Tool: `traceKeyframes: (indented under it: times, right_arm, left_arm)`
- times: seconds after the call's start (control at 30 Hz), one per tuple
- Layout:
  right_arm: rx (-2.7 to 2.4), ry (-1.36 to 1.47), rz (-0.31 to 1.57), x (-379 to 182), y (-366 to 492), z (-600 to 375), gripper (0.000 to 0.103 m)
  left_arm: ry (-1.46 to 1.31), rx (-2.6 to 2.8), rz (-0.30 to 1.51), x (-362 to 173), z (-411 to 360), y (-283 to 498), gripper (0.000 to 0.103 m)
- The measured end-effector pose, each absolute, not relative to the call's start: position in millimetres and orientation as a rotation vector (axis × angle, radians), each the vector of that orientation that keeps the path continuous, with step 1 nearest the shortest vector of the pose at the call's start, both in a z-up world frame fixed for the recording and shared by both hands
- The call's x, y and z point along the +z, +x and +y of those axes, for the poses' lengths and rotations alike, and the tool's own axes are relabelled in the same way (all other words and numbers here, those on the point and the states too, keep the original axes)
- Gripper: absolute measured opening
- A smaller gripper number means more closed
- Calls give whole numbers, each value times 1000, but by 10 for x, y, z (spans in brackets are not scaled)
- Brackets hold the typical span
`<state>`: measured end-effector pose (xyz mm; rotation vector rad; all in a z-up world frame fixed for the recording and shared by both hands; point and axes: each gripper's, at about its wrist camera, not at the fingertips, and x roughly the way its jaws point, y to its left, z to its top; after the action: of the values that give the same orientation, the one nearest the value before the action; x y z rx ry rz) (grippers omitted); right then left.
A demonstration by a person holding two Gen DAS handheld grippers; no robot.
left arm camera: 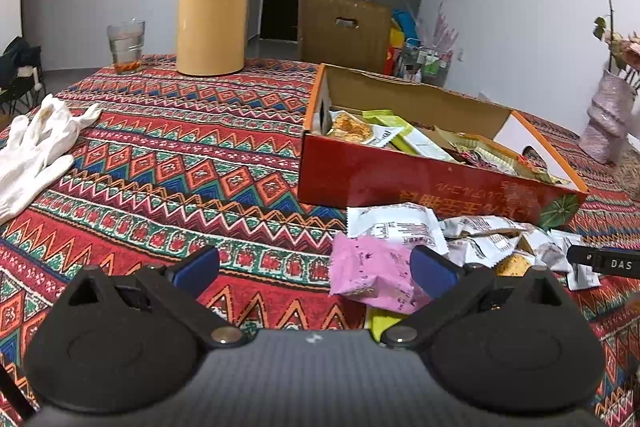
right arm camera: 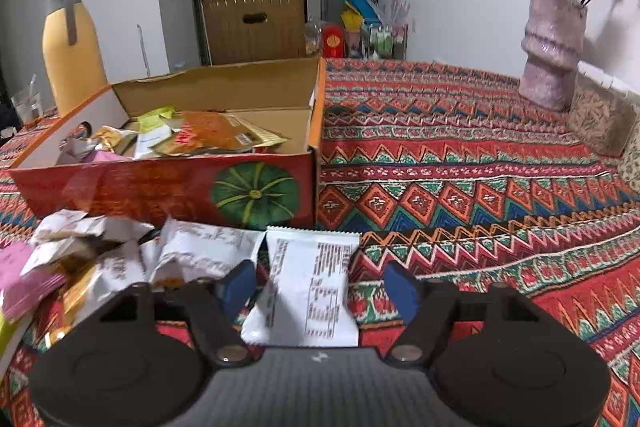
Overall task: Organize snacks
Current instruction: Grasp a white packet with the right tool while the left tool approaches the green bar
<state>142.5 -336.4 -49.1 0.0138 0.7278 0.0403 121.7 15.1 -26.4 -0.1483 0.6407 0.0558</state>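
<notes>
A red cardboard box (left arm camera: 400, 183) (right arm camera: 160, 187) with several snack packets inside sits on the patterned tablecloth. In front of it lies a pile of loose white snack packets (left arm camera: 480, 239) (right arm camera: 192, 251) and a pink packet (left arm camera: 372, 267). My left gripper (left arm camera: 316, 267) is open and empty, its right finger over the pink packet. My right gripper (right arm camera: 320, 287) is open, its jaws on either side of a white packet (right arm camera: 308, 287) that lies on the cloth. The right gripper's tip (left arm camera: 604, 261) shows at the right edge of the left wrist view.
A yellow thermos (left arm camera: 212, 3) and a glass (left arm camera: 125, 45) stand at the far side. White gloves (left arm camera: 36, 151) lie at the left. A pink vase with flowers (right arm camera: 552, 51) stands at the right. A yellow-green packet (left arm camera: 380, 321) lies under the left gripper.
</notes>
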Motion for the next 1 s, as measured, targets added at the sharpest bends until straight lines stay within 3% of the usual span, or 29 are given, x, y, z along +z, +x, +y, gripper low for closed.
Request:
traceKeyframes:
  times: [0.27, 0.33, 0.4, 0.47, 1.0]
  right_arm:
    - [57, -12, 762, -595, 1569, -3312, 65]
    - [68, -11, 755, -604, 1564, -3315, 60]
    - [87, -21, 748, -595, 1545, -3294, 43]
    - [98, -36, 747, -578, 1521, -3265, 39]
    - [86, 85, 573, -286, 791, -3382, 39]
  left_arm:
    - [-153, 81, 659, -252, 157, 1239, 103]
    - [-155, 82, 665, -254, 157, 1248, 103]
    - [-158, 84, 669, -254, 158, 1249, 103]
    - [-164, 86, 672, -253, 167, 1250, 103]
    - [-128, 70, 699, -215, 35, 1146, 103]
